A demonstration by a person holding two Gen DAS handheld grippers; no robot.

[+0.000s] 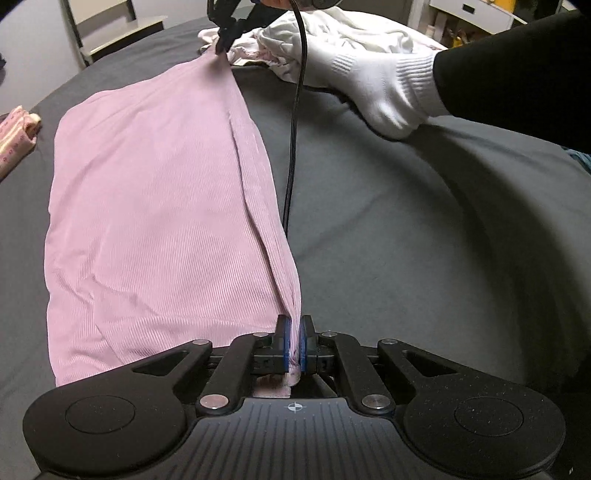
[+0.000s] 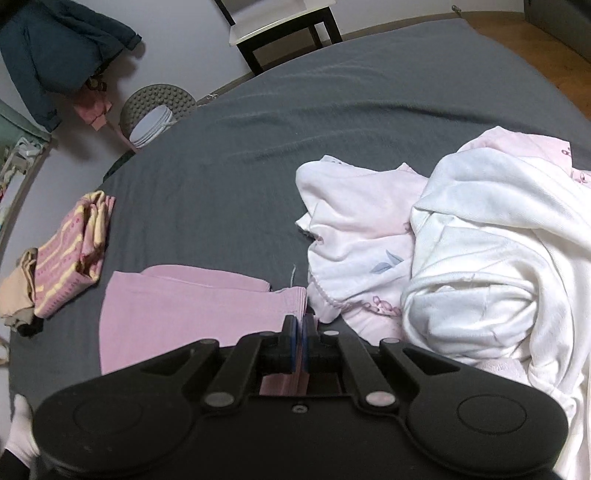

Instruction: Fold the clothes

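A pink ribbed garment (image 1: 155,206) lies spread on the dark grey bed sheet (image 1: 406,229). My left gripper (image 1: 294,345) is shut on its near corner, the cloth bunched between the blue pads. My right gripper (image 1: 223,40) pinches the far corner at the top of the left wrist view, held by a white-gloved hand (image 1: 373,88). The edge between the two grippers is lifted and taut. In the right wrist view the right gripper (image 2: 299,345) is shut on the same pink garment (image 2: 177,314), which stretches away to the left.
A heap of white and pale floral clothes (image 2: 461,258) lies on the right of the bed. A folded pink-and-yellow striped piece (image 2: 70,254) rests at the left edge on a beige item. A black cable (image 1: 295,129) hangs over the sheet. A chair (image 2: 284,29) and stool (image 2: 155,107) stand beyond.
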